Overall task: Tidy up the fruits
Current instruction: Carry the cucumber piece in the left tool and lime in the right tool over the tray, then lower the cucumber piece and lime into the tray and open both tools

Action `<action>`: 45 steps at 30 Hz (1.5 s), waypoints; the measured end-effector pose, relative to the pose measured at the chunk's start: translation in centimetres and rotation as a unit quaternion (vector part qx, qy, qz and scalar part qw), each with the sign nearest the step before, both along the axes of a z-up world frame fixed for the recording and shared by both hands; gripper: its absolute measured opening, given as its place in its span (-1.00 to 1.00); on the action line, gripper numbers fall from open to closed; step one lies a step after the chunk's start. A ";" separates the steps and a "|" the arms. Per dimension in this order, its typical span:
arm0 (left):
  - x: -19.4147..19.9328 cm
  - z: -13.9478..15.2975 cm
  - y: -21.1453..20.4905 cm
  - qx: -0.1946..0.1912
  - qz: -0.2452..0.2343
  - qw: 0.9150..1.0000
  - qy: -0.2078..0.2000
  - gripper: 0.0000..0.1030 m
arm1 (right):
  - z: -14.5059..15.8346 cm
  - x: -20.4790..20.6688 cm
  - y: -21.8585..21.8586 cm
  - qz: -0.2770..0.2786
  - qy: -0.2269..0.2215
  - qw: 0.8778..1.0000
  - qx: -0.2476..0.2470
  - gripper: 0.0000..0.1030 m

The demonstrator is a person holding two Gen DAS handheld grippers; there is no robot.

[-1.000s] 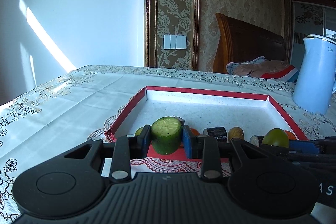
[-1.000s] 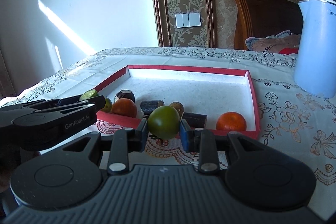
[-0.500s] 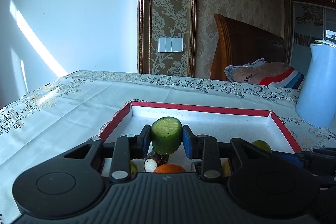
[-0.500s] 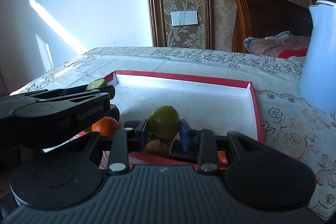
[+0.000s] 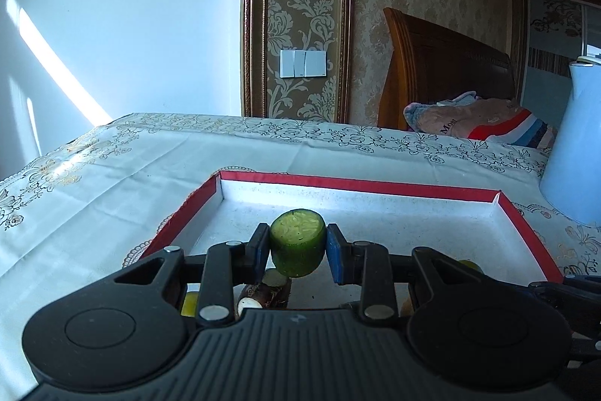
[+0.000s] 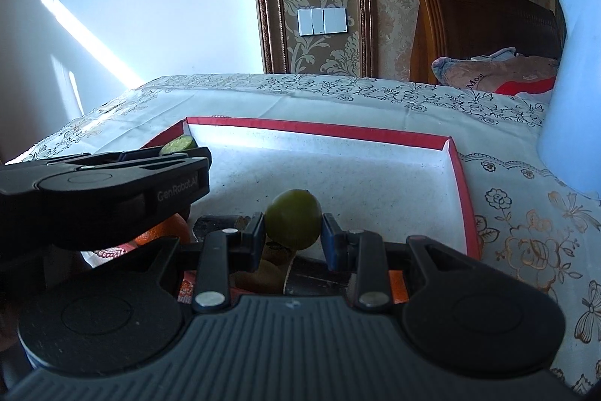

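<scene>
My left gripper (image 5: pixel 298 252) is shut on a green cucumber chunk (image 5: pixel 298 243), cut face up, above the near part of the red-rimmed white tray (image 5: pixel 360 185). My right gripper (image 6: pixel 293 233) is shut on a round green fruit (image 6: pixel 293 222), above the tray's (image 6: pixel 319 132) near edge. The left gripper also shows at the left of the right wrist view, with the cucumber chunk (image 6: pixel 177 144) at its tip. Under the grippers lie an orange (image 6: pixel 165 232), a kiwi (image 6: pixel 263 275) and sugarcane pieces (image 5: pixel 263 295), partly hidden.
A white kettle (image 5: pixel 574 153) stands on the floral tablecloth (image 5: pixel 112 168) right of the tray; it also shows in the right wrist view (image 6: pixel 574 93). A wooden chair with folded cloth (image 5: pixel 477 119) is behind the table. The tray's far half is bare.
Both grippers have risen and moved forward over the tray with their fruits held. The loose fruits at the tray's near edge have slid beneath the grippers and out of plain sight.
</scene>
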State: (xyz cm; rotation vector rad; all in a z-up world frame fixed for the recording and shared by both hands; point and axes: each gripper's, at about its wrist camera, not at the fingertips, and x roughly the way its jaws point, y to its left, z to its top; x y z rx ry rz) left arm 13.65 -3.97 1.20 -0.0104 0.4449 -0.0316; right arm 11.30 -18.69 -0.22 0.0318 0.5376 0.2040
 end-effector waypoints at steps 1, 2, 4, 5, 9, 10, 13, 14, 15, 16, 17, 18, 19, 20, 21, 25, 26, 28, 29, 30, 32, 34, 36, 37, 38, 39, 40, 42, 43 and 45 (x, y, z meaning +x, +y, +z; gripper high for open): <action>0.2 -0.2 0.1 -0.003 -0.003 1.000 0.004 -0.40 | -0.1 0.1 0.1 -0.003 -0.002 1.000 -0.003 -0.41; 0.3 -0.2 0.0 -0.003 -0.004 1.000 0.004 -0.40 | -0.2 0.1 0.1 -0.005 -0.004 1.000 -0.007 -0.41; 0.4 -0.3 -0.1 -0.001 -0.006 1.000 0.004 -0.40 | -0.3 0.3 0.1 -0.007 -0.009 1.000 -0.011 -0.41; 0.4 -0.3 -0.1 0.000 -0.007 1.000 0.005 -0.40 | -0.3 0.3 0.1 -0.007 -0.009 1.000 -0.011 -0.41; 0.5 -0.6 -0.5 0.009 -0.010 1.000 0.004 -0.40 | -0.5 0.6 0.3 -0.006 -0.013 1.000 -0.013 -0.41; 0.6 -0.6 -0.5 0.008 -0.010 1.000 0.004 -0.40 | -0.5 0.6 0.3 -0.006 -0.014 1.000 -0.014 -0.41; 0.8 -0.8 -0.5 0.005 -0.011 1.000 0.009 -0.39 | -0.7 0.6 0.4 -0.008 -0.019 1.000 -0.012 -0.41; 0.8 -0.9 -0.5 0.008 -0.011 1.000 0.009 -0.39 | -0.8 0.6 0.4 -0.010 -0.021 1.000 -0.012 -0.41; 0.8 -1.0 -0.5 0.008 -0.011 1.000 0.009 -0.38 | -0.8 0.6 0.4 -0.012 -0.023 1.000 -0.012 -0.41; 0.8 -1.0 -0.5 0.008 -0.010 1.000 0.008 -0.38 | -0.9 0.6 0.3 -0.014 -0.026 0.999 -0.012 -0.41; 0.8 -1.1 -0.5 0.008 -0.010 1.000 0.007 -0.38 | -1.0 0.6 0.3 -0.015 -0.027 0.999 -0.011 -0.39; 0.8 -1.1 -0.5 0.006 -0.011 1.000 0.007 -0.38 | -1.0 0.6 0.3 -0.015 -0.027 0.999 -0.010 -0.33; 0.8 -1.1 -0.4 0.006 -0.011 1.000 0.007 -0.37 | -1.0 0.6 0.3 -0.017 -0.028 0.999 -0.011 -0.29; 0.7 -1.1 -0.4 0.006 -0.011 1.000 0.006 -0.36 | -1.0 0.6 0.3 -0.018 -0.028 0.999 -0.011 -0.24; 0.7 -1.1 -0.4 0.007 -0.012 1.000 0.005 -0.27 | -1.0 0.6 0.2 -0.019 -0.028 0.999 -0.010 -0.14; 0.4 -1.0 -0.6 0.014 -0.003 1.000 -0.006 0.25 | -1.0 0.4 0.2 -0.022 -0.029 0.999 -0.011 -0.03; 0.4 -1.0 -0.6 0.014 -0.003 1.000 -0.006 0.25 | -1.0 0.4 0.2 -0.021 -0.029 0.999 -0.010 -0.03; 0.4 -1.0 -0.5 0.012 -0.005 1.000 -0.002 0.25 | -1.1 0.4 0.2 -0.022 -0.028 0.999 -0.011 -0.03; 0.4 -1.0 -0.5 0.013 -0.006 1.000 -0.001 0.25 | -1.1 0.4 0.2 -0.022 -0.027 0.999 -0.011 -0.03; 0.3 -1.0 -0.5 0.013 -0.006 1.000 -0.001 0.25 | -1.1 0.3 0.2 -0.023 -0.028 0.999 -0.011 -0.03; 0.3 -1.0 -0.5 0.013 -0.005 1.000 -0.002 0.26 | -1.1 0.2 0.2 -0.023 -0.029 0.999 -0.011 -0.03; 0.2 -1.0 -0.4 0.011 -0.005 1.000 -0.001 0.34 | -1.0 0.1 0.2 -0.025 -0.030 0.999 -0.011 -0.03; 0.2 -0.9 -0.3 0.007 -0.001 1.000 0.000 0.50 | -1.0 -0.1 0.0 -0.027 -0.033 0.999 -0.009 -0.03; 0.1 -0.9 -0.2 0.007 0.001 1.000 -0.002 0.50 | -0.9 -0.2 -0.1 -0.028 -0.033 0.999 -0.006 -0.03; 0.0 -0.8 -0.2 0.006 0.002 1.000 -0.004 0.50 | -0.9 -0.3 -0.1 -0.029 -0.034 0.999 -0.003 -0.03; 0.0 -0.8 -0.2 0.006 0.001 1.000 -0.004 0.50 | -0.8 -0.4 -0.2 -0.030 -0.034 0.999 -0.002 -0.03; 0.0 -0.8 -0.2 0.006 0.001 1.000 -0.004 0.50 | -0.8 -0.6 -0.3 -0.030 -0.034 0.999 0.000 -0.03; -0.2 -0.7 -0.1 0.006 0.002 1.000 -0.006 0.50 | -0.7 -0.8 -0.4 -0.030 -0.035 0.999 0.003 -0.03; -0.4 -0.7 -0.1 0.007 0.004 1.000 -0.010 0.50 | -0.7 -1.0 -0.5 -0.030 -0.035 0.999 0.005 -0.03; -0.7 -0.5 0.0 0.007 0.008 1.000 -0.015 0.63 | -0.6 -1.3 -0.5 -0.030 -0.036 0.999 0.008 -0.03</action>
